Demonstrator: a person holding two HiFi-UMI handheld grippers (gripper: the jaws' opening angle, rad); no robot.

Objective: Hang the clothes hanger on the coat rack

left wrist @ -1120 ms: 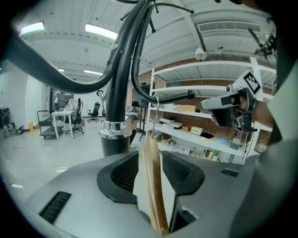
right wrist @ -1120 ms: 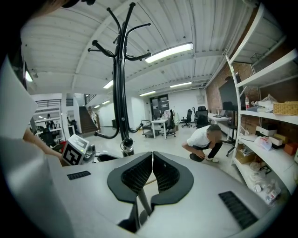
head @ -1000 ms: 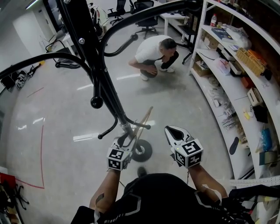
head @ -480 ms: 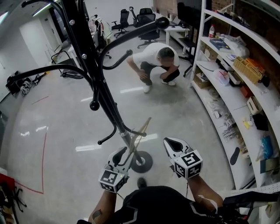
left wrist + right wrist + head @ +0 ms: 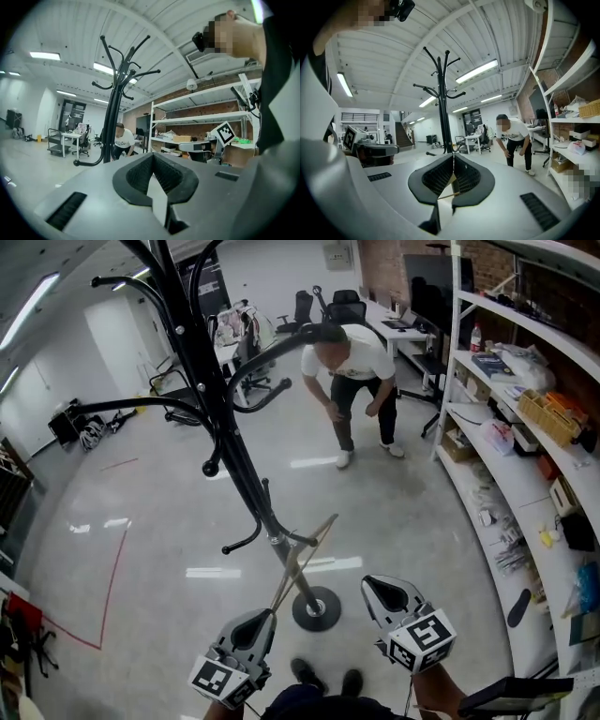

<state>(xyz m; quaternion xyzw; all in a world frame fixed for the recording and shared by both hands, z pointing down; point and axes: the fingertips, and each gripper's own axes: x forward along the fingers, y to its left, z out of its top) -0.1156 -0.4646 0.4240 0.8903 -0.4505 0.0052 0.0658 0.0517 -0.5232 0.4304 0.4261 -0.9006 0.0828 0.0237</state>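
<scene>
Left claw (image 5: 260, 619) has just snapped shut with nothing in it. Right claw (image 5: 373, 585) reads closed too, and I see it empty. Both sit near me, either side of the black coat rack (image 5: 226, 427) base. The wooden clothes hanger (image 5: 320, 538) hangs tilted on a low hook of the rack, its lower end right by the left claw's tip. I can't tell if they touch. A person (image 5: 352, 362) bends over on the far floor, with shelving (image 5: 525, 427) on the right.
</scene>
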